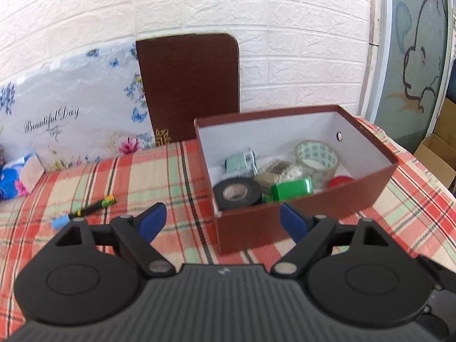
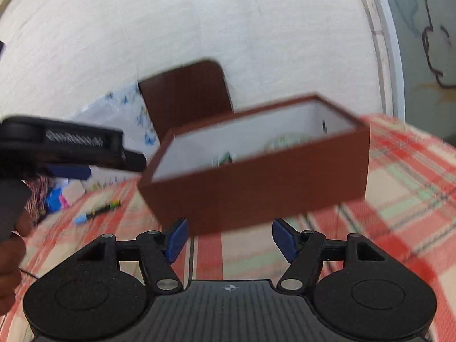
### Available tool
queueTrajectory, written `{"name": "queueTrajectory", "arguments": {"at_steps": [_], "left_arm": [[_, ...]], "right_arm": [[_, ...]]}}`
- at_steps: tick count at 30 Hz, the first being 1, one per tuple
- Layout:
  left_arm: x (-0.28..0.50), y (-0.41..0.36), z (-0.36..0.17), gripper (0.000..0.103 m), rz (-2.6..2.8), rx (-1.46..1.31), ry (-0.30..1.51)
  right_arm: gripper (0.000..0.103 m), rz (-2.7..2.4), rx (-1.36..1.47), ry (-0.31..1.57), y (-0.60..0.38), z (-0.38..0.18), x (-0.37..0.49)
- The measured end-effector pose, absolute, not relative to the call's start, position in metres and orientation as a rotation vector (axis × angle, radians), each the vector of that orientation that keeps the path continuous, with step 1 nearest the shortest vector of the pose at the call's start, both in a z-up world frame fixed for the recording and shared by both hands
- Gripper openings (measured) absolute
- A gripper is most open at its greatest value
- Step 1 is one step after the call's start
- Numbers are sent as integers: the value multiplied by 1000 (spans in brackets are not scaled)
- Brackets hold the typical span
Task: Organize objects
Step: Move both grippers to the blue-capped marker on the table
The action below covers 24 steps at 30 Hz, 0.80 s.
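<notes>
Both claws spread, empty: left gripper, right gripper. Pen loose on cloth, left of box. Likely light, stiff, slick, prone to rolling; pinch mid-barrel, crosswise. Box holds tape.

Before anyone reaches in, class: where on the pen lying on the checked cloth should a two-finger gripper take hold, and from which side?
Grip the pen at mid-barrel, coming down from above with the fingers across its width. It lies flat on the cloth, angled, blue cap toward the near left, so only its long sides are free. The left gripper, jaws open, looks nearer than the right gripper.
</notes>
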<state>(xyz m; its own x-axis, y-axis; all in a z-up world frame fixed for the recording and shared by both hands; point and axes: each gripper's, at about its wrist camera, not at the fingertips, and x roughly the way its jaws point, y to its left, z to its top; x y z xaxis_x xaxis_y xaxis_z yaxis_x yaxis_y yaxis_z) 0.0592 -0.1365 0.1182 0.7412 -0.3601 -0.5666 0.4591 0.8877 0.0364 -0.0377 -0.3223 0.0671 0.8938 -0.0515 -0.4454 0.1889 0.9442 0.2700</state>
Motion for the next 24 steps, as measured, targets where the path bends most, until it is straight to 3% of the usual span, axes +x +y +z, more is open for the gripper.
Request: {"name": "queueTrajectory", "arguments": {"at_steps": [7, 18, 24], "left_arm": [[50, -105, 57, 89, -398, 182, 707], [70, -35, 44, 90, -285, 93, 696], [105, 40, 26, 90, -72, 56, 682]], "right_arm": [[67, -198, 311, 489, -318, 60, -48], [67, -111, 185, 515, -277, 66, -42], [67, 25, 84, 559, -237, 67, -14]]}}
